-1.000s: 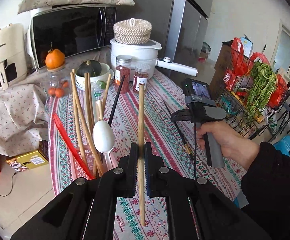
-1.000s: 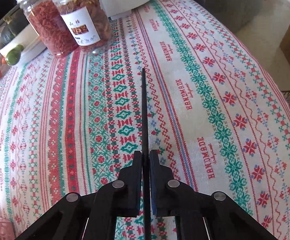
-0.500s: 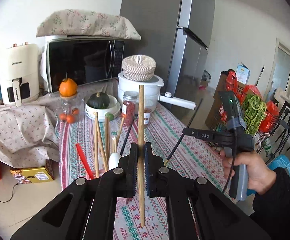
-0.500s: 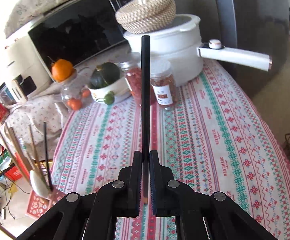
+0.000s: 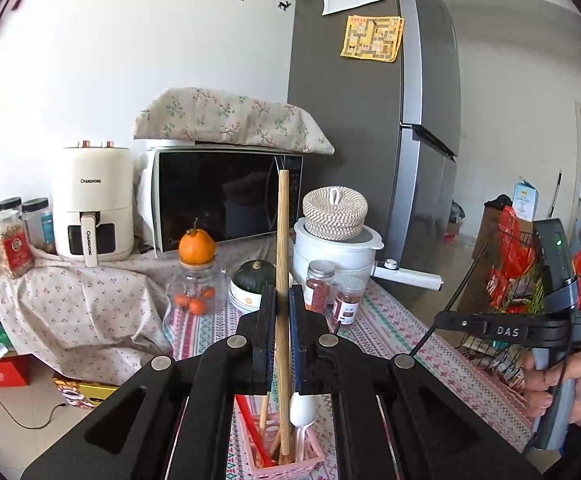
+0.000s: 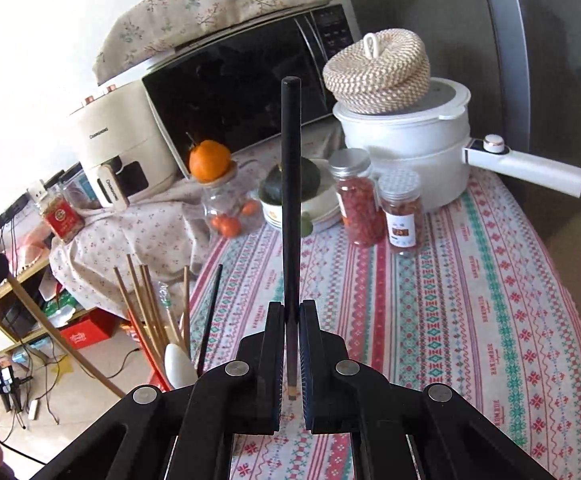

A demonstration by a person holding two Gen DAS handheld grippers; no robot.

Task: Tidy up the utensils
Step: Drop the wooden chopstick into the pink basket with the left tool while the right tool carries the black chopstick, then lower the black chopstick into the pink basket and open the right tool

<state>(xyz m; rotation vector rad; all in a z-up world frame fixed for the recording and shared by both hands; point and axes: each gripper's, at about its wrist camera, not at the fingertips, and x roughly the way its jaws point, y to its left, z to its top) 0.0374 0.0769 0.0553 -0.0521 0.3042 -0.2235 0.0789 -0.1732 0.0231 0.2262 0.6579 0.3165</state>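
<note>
Your left gripper (image 5: 283, 312) pinches a wooden chopstick (image 5: 282, 264) upright, its lower end down among the utensils in the pink basket (image 5: 286, 464) (a white spoon (image 5: 301, 410) and a red utensil (image 5: 250, 420) stand there too); your right gripper (image 6: 290, 328) clamps a black chopstick (image 6: 291, 200), also upright, above the tablecloth (image 6: 450, 300); just behind stand two jars (image 6: 378, 208), a squash bowl (image 6: 310, 208), the white pot (image 6: 406, 136) and the microwave (image 6: 242, 80); the basket sits at the table's near edge.
</note>
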